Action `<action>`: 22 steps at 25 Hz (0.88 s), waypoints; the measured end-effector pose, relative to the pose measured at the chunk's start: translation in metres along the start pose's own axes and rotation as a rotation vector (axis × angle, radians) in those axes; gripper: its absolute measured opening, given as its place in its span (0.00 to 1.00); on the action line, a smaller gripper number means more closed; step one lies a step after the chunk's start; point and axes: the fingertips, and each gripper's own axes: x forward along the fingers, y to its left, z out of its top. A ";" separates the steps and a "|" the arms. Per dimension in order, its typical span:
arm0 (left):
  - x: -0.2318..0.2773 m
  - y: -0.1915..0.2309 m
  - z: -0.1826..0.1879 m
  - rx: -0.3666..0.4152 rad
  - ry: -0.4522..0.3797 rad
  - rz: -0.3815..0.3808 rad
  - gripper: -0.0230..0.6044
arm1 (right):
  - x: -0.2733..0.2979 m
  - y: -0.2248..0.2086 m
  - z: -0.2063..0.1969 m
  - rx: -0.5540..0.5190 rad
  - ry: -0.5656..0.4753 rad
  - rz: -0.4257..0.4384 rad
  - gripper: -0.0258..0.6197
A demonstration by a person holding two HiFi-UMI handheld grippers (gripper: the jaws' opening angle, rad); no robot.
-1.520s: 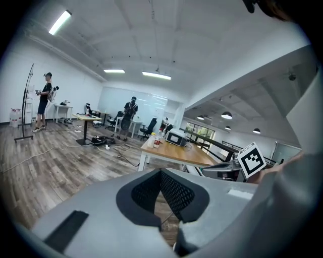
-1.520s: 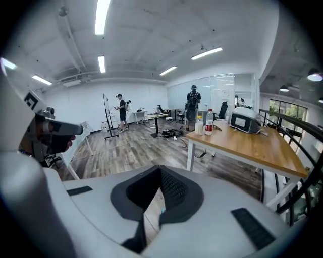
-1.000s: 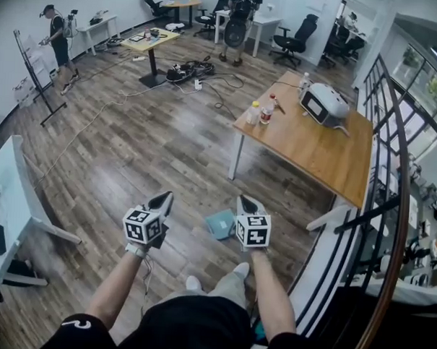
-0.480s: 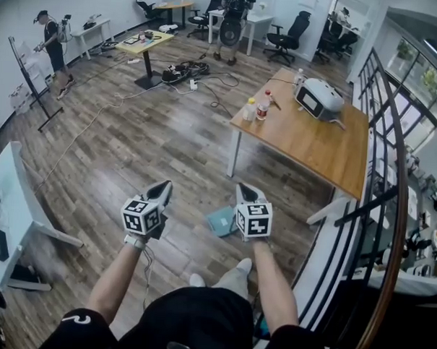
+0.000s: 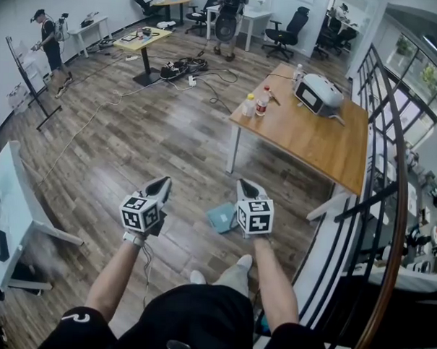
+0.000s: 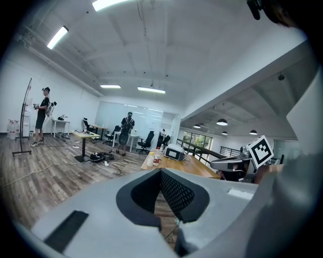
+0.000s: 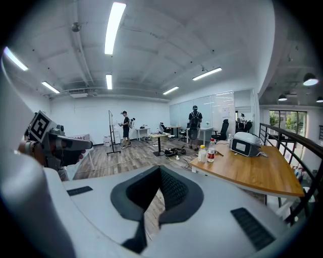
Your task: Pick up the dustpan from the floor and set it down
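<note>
Head view: teal dustpan (image 5: 220,221) lies on floor (image 5: 169,146).

No legible text anywhere; bottle labels (image 5: 263,105) seemingly too small.

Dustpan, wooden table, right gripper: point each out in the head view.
dustpan (image 5: 218,219), head view, visible teal face.
wooden table (image 5: 313,149), head view, bare top.
right gripper (image 5: 247,187), head view, between its fingertips.
</note>
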 end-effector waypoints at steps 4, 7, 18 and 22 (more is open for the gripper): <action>-0.001 -0.001 0.000 0.000 0.000 0.000 0.03 | 0.000 0.001 0.001 0.003 0.002 0.001 0.03; -0.002 -0.002 -0.001 0.000 0.002 0.000 0.03 | -0.001 0.003 0.002 0.004 0.001 0.001 0.03; -0.006 0.011 0.000 0.002 -0.001 0.034 0.03 | -0.005 -0.011 0.000 0.009 -0.003 -0.011 0.03; -0.008 0.011 0.001 0.004 -0.001 0.037 0.03 | -0.009 -0.011 -0.003 0.009 0.001 -0.011 0.03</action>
